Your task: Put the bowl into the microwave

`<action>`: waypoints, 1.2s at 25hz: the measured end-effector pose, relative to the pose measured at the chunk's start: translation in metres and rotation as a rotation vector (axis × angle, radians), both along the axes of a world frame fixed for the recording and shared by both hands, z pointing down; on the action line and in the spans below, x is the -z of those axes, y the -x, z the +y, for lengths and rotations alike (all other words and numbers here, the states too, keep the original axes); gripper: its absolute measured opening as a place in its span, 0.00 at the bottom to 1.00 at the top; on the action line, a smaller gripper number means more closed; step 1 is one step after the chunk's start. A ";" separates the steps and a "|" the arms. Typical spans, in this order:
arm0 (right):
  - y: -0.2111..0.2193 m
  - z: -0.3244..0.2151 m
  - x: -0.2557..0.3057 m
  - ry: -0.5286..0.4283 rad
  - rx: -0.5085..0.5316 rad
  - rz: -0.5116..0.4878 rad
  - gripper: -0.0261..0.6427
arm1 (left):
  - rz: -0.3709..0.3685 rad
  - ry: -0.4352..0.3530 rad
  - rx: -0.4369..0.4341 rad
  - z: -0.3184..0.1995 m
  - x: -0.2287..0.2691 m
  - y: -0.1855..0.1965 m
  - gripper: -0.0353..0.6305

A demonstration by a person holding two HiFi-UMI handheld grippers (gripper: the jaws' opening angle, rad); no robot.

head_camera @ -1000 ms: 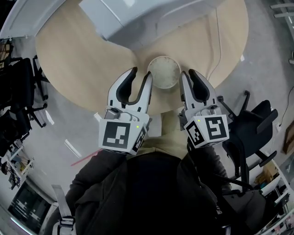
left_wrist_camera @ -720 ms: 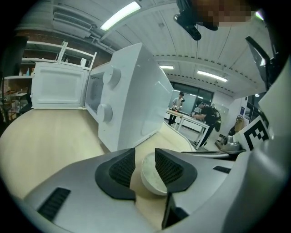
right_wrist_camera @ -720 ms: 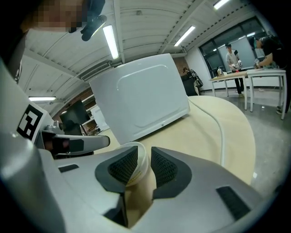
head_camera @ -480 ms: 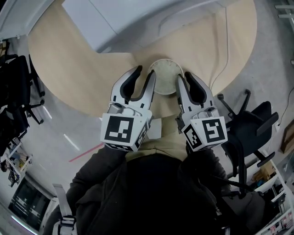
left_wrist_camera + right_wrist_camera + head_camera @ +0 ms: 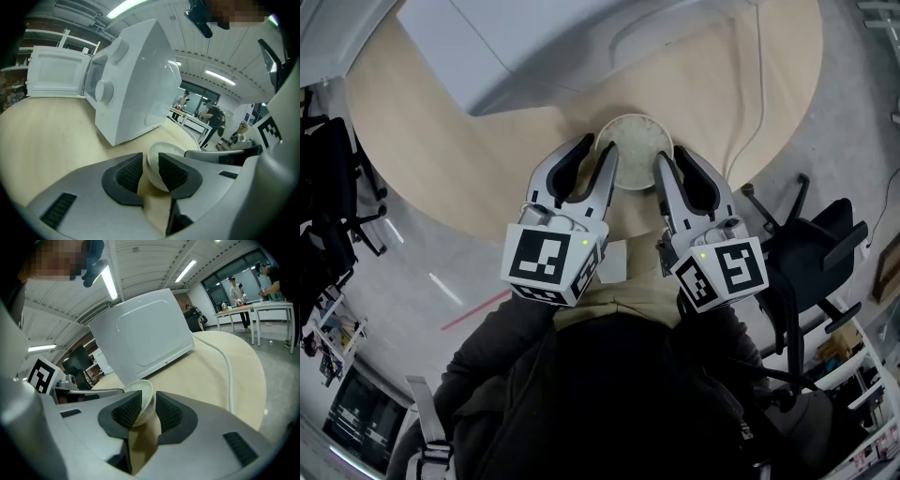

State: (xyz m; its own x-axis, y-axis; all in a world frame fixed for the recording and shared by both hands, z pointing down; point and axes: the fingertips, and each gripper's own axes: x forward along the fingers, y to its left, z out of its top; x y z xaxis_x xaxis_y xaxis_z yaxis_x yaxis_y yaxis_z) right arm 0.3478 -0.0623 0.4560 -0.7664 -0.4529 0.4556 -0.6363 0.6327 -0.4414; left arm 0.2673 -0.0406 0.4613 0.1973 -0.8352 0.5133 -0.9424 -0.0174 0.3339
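— What is new with us?
— We move both tools forward. Our left gripper (image 5: pixel 595 148) now has the rim of the bowl (image 5: pixel 634 148) between its jaws, and they are closing.
— And our right gripper (image 5: pixel 677 156)?
— It was just beside the bowl. Now it sits over the rim too.

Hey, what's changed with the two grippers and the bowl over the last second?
Both grippers moved forward onto the bowl. The left gripper now straddles its left rim, jaws closing but not yet pressing. The right gripper straddles the right rim, jaws apart. The bowl stayed on the table, not lifted.
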 end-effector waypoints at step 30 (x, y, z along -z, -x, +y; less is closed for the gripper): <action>0.021 -0.009 0.026 0.037 0.080 0.011 0.09 | 0.016 -0.054 0.278 0.016 0.037 0.023 0.10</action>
